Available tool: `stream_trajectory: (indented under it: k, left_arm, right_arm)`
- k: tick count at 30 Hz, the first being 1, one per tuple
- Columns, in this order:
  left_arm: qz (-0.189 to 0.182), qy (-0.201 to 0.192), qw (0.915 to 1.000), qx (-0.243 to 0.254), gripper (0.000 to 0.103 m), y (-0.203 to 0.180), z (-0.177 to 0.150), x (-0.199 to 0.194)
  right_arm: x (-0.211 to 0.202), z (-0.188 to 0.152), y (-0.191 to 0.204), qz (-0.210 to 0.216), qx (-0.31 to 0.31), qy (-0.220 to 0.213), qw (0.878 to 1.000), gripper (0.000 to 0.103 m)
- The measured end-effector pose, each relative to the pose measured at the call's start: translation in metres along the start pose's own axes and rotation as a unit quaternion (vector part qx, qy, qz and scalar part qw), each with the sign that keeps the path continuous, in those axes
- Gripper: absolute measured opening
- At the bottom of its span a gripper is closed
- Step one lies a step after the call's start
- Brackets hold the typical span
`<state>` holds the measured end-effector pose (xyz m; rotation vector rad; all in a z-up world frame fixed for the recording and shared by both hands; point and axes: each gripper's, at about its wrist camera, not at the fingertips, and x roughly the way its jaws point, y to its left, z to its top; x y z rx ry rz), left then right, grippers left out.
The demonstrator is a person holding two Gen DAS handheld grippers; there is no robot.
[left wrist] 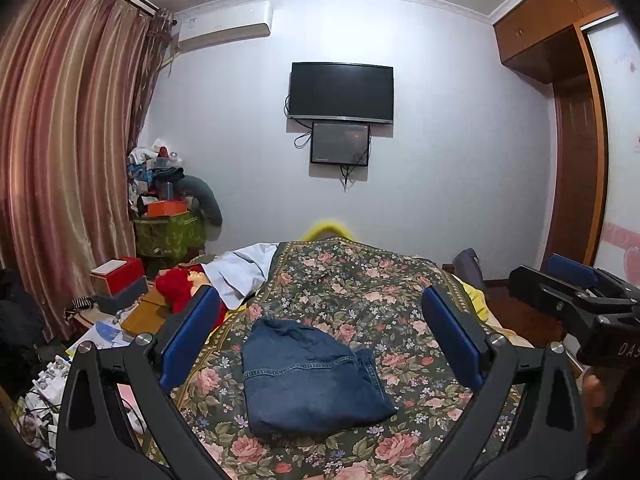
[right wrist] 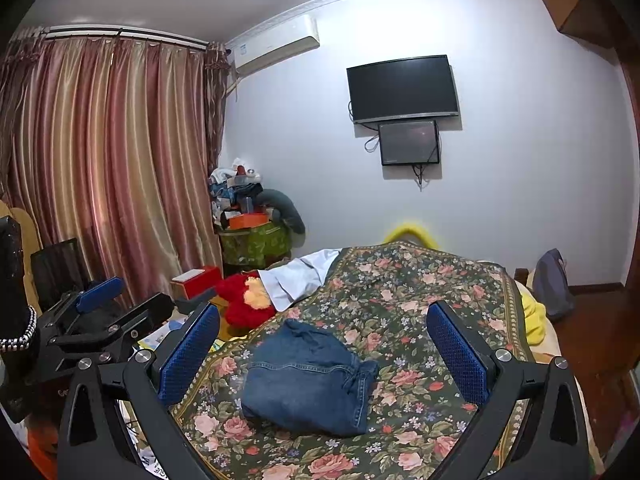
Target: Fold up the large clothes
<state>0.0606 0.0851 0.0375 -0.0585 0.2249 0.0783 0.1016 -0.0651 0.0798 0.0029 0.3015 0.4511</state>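
Note:
A pair of blue jeans [left wrist: 308,380] lies folded into a compact bundle on the floral bedspread [left wrist: 360,288]. It also shows in the right wrist view [right wrist: 308,380] on the same bedspread [right wrist: 420,280]. My left gripper [left wrist: 320,332] is open and empty, held above and behind the jeans. My right gripper [right wrist: 324,340] is open and empty, also above the jeans. The right gripper shows at the right edge of the left wrist view [left wrist: 576,296]. The left gripper shows at the left of the right wrist view [right wrist: 108,308].
A red plush toy [right wrist: 244,300] and a white cloth [right wrist: 296,276] lie at the bed's left side. Boxes and clutter [left wrist: 116,280] crowd the floor on the left by the curtain [left wrist: 60,160]. A wardrobe [left wrist: 576,120] stands at the right. A TV [left wrist: 340,92] hangs on the far wall.

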Motion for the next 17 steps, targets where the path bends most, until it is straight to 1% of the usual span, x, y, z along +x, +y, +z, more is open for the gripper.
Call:
stream_trajectory:
  k: [17]
  left_arm:
    - [-0.005, 0.007, 1.0000, 0.003, 0.102, -0.0046, -0.0008, 0.0019]
  right_arm:
    - [0.0063, -0.0027, -0.0062, 0.001, 0.010, 0.008, 1.000, 0.103]
